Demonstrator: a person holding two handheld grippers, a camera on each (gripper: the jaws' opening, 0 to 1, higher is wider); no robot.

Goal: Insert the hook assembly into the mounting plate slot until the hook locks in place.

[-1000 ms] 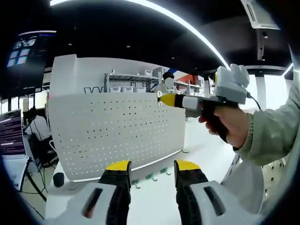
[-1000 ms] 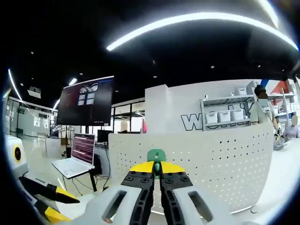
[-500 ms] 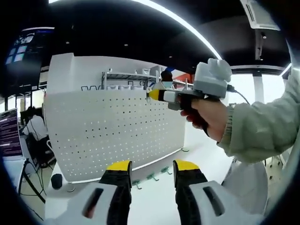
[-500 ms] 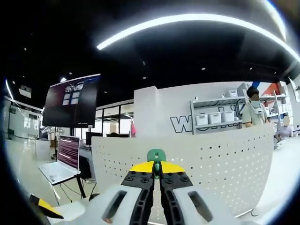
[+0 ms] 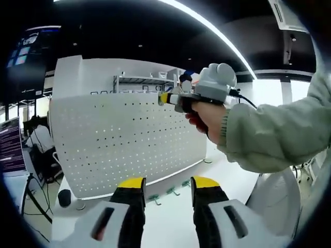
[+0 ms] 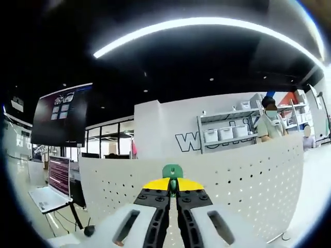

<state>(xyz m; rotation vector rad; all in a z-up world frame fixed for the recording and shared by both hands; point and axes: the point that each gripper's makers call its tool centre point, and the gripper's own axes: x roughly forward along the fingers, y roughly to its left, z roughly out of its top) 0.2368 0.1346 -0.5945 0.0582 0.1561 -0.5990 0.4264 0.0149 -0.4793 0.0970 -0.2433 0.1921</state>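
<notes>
Green hook [image 6: 172, 171] pinched at right jaws' tips, white pegboard [image 6: 248, 181] beyond

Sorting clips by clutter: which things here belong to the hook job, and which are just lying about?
Job: green hook clamped in right gripper; pegboard; left gripper, open; spare hooks on table.

Lying about: laptop, wall screen, shelves, black puck.
</notes>
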